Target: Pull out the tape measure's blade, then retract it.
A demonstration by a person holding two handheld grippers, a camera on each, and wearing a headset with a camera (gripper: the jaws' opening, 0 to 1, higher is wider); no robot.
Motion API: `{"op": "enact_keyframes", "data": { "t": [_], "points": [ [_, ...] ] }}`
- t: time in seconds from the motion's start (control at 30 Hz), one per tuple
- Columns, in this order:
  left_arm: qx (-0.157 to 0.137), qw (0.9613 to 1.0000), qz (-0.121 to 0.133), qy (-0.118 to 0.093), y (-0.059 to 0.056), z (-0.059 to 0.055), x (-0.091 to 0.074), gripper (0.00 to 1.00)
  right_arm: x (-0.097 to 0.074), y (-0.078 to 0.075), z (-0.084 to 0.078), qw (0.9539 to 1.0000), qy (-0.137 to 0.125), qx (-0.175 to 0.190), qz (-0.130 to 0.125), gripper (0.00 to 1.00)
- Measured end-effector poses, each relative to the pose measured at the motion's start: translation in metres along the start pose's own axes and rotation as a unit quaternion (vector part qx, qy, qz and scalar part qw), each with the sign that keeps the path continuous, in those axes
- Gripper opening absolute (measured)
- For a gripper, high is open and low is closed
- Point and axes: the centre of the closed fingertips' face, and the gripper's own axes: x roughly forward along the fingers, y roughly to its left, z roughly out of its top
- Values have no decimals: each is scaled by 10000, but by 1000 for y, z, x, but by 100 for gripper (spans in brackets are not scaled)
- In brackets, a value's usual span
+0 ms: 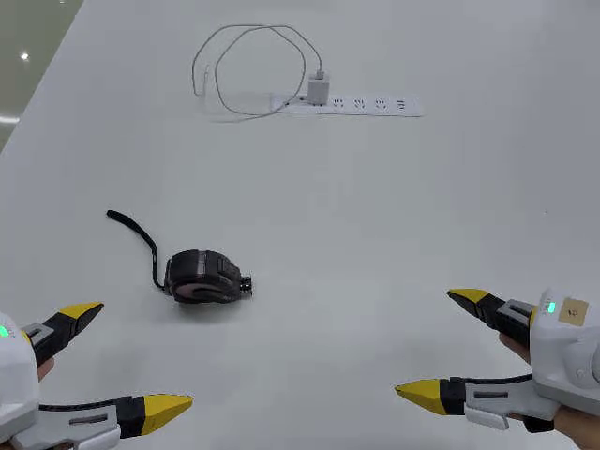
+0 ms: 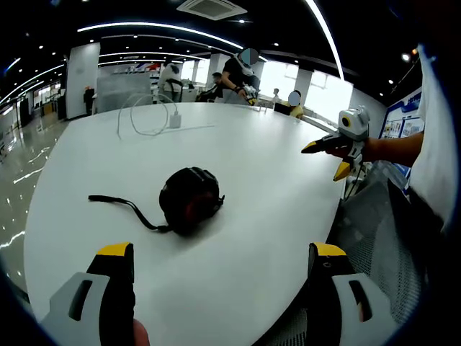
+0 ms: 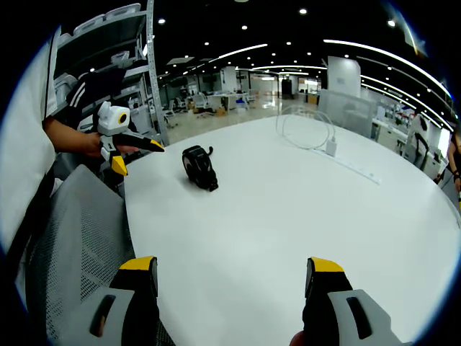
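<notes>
While the tape measure lay alone on the white table, in the head view both grippers hovered near the front edge and touched nothing. The left gripper was just before the case with its jaws wide apart, and the right gripper stood well apart to the other side, also wide and empty. A black strap trailed from the case away from the right gripper, and what seemed to be the blade tip pointed toward that gripper. A power strip with a charger and a looped cable lay far behind. In the left gripper view, the tape measure sat ahead between the open jaws, not yet reached. In the right gripper view, the tape measure was far ahead, next to the left gripper. The blade was not yet out, so the step in hand was probably the first grasp. To do it well, the left gripper should likely clamp the case firmly across its flat sides, clear of the strap, and the right one should pinch the tip squarely and pull straight.
</notes>
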Motion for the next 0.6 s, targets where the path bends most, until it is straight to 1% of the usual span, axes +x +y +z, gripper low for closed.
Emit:
{"op": "enact_keyframes", "data": {
  "t": [0.37,0.6],
  "points": [
    [-6,10000,-44,16,0,1,2,99,1,0,-1,9999,83,-102,35,84],
    [0,10000,-82,36,-1,0,3,99,2,0,0,9999,86,-125,34,85]
  ]
}}
